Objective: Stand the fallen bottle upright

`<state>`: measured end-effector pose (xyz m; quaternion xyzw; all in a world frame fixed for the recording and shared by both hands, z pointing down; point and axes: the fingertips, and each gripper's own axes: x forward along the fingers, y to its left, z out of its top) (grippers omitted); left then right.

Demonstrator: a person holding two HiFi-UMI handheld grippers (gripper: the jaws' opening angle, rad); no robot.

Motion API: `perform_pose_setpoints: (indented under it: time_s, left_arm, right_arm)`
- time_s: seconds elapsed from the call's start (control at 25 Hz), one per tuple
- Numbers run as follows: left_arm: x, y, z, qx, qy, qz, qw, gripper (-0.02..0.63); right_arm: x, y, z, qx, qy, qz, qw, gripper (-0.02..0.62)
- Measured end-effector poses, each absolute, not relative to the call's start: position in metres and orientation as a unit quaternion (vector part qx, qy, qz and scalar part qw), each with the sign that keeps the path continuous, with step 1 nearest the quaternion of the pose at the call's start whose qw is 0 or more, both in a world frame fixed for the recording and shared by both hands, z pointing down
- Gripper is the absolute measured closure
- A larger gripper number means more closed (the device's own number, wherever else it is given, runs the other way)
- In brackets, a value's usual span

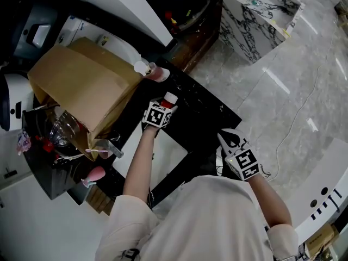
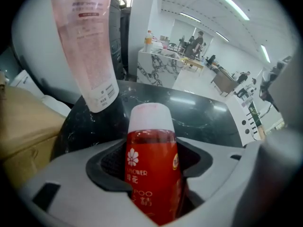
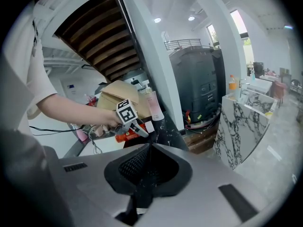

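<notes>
The red bottle [image 1: 170, 98] is near the middle of the black table [image 1: 202, 115], not standing. It leans low over the table top with its white cap pointing away from the person, toward the far edge. The left gripper [image 1: 166, 105] comes steeply down on it from above, and in the left gripper view the red bottle [image 2: 152, 174] fills the space between the jaws, which are clamped on its body below the cap. The right gripper view shows the same grip from the side, with the left gripper [image 3: 136, 128] over the red bottle [image 3: 121, 136] and the person's bare forearm reaching in from the left. Just beyond the red bottle, nearer the far edge, a pink bottle [image 2: 88, 46] with a white top stands upright. In the head view this pink bottle [image 1: 158, 73] is just beside a corner of a big cardboard box [image 1: 81, 86] that takes up the left end of the table. The right gripper [image 1: 226, 137] is held off the right edge of the table, well apart from both bottles. In its own view the right gripper [image 3: 149, 146] has its jaws together with nothing between them. Past the table, a marble-patterned block [image 1: 261, 12] stands on the pale floor [image 1: 288, 97].
</notes>
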<state>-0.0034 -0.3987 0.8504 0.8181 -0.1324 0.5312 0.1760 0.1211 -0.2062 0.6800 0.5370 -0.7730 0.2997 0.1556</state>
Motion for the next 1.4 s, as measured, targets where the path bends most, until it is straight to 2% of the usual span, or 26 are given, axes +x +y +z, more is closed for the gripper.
perform_pose_setpoints:
  time_s: [0.28, 0.92, 1.4]
  left_arm:
    - [-0.005, -0.380, 0.837, 0.828, -0.116, 0.533, 0.127, 0.314]
    - [-0.045, -0.370, 0.768, 0.858, -0.225, 0.441, 0.138, 0.319]
    - [-0.041, -0.372, 0.696, 0.886, -0.273, 0.352, 0.125, 0.318]
  right_arm:
    - [0.115, -0.209, 0.669, 0.531, -0.781, 0.288, 0.160, 0.561]
    - [0.102, -0.194, 0.647, 0.511, -0.802, 0.259, 0.171, 0.561]
    - [0.097, -0.186, 0.630, 0.504, -0.813, 0.232, 0.176, 0.561]
